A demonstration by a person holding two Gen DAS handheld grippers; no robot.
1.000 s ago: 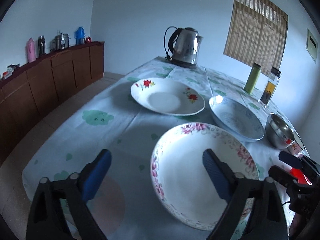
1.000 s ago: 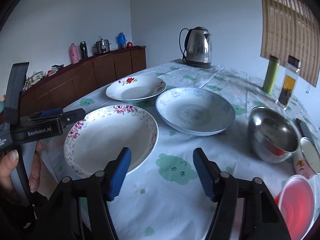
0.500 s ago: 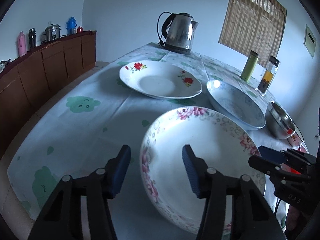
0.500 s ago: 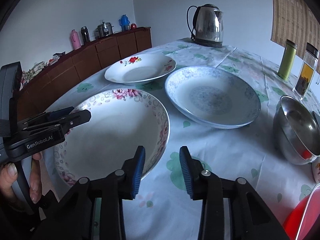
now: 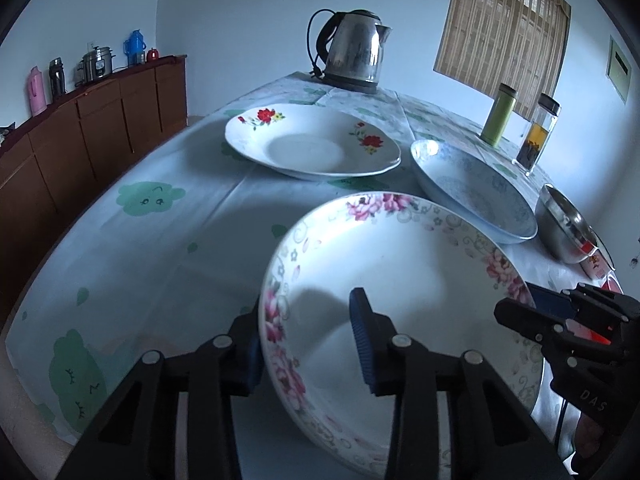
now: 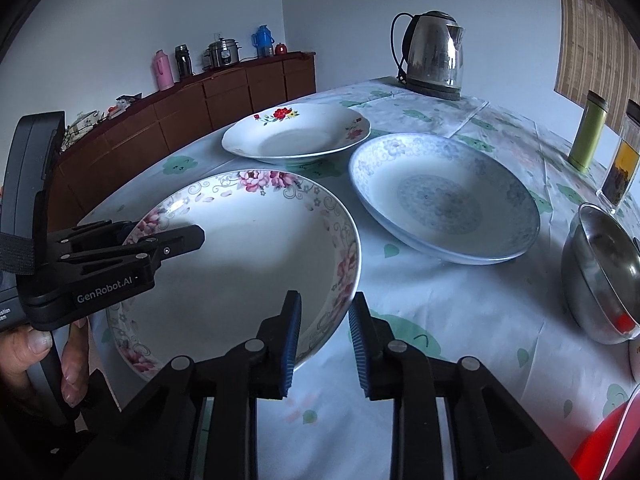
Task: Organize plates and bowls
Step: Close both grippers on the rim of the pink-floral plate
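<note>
A pink-flowered plate [image 5: 404,280] [image 6: 248,248] lies nearest on the table. My left gripper [image 5: 306,336] straddles its left rim, one finger outside, one inside, partly closed. My right gripper [image 6: 324,336] straddles its right rim the same way. Whether either pad presses the rim is unclear. Behind stand a red-flowered plate [image 5: 312,144] [image 6: 296,132] and a blue-patterned plate [image 5: 472,188] [image 6: 444,196]. A steel bowl [image 5: 564,224] [image 6: 600,268] sits at the right.
A kettle [image 5: 352,56] stands at the far end. A green flask [image 6: 586,136] and a glass jar [image 6: 622,156] stand at the right. A red lid [image 6: 608,444] lies at the near right corner. A wooden sideboard [image 5: 80,128] runs along the left wall.
Both grippers moved forward onto the pink-flowered plate's opposite rims and their jaws narrowed from wide open to partly closed around the rim.
</note>
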